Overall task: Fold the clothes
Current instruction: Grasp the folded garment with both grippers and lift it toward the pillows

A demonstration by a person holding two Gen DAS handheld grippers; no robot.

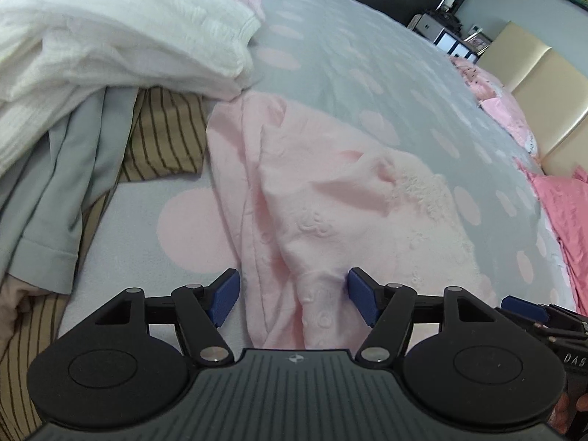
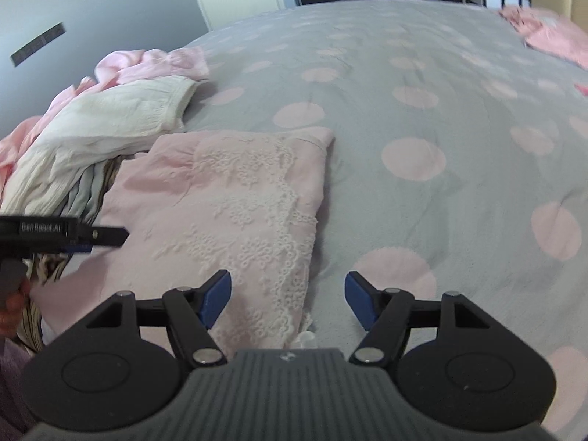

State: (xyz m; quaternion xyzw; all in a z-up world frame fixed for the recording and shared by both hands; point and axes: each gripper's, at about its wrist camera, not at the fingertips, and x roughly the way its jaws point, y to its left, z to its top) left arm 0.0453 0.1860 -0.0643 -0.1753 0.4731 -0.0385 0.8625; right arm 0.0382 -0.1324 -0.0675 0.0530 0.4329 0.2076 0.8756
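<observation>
On the grey, pink-dotted bedspread (image 2: 422,84), w/ a clothes heap (image 2: 95,128) at 10 o'clock, the soft, light pink lace-trimmed garment (image 2: 220,198) lies limp btw. left gripper (image 1: 293,296) and right gripper (image 2: 289,296), both spread wide, holding nothing; probably best pinched at hem corners.

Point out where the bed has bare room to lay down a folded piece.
Free: the polka-dot bedspread right of the pink lace garment, up to the pink pillows. Crowded: the left side, where the white garment, grey shirt and striped cloth pile up.
</observation>
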